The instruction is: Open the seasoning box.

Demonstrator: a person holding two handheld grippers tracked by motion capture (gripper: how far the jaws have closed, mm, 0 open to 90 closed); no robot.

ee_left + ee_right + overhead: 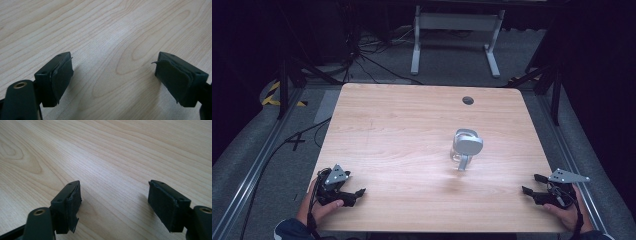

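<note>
Fingers on both tools stand wide apart with nothing between them: in the left gripper view the pads (pixel 61 75) frame bare wood grain, and in the right gripper view the pads (pixel 73 200) do the same. I note frayed pad edges on both sets; grip surfaces look worn but whole.

From the high view, I have the left gripper (pixel 354 195) low at the near-left corner of the tabletop (pixel 402 125), and the right gripper (pixel 532 185) at the near-right corner, each held in a hand. The clear jar (pixel 462 150), topped by a grey lid (pixel 468 143), stands upright right of centre, well apart from both tools and nearer the right one. What the grey part below the lid is, I cannot tell.

Assessment: I judge the reach for the jar not yet begun. To do it well, I would bring the right gripper in level with the jaws spread as they are, straddle the glass body below the lid, and close squarely, since smooth glass and worn pads invite slipping. The left gripper should stay free for the lid.
</note>
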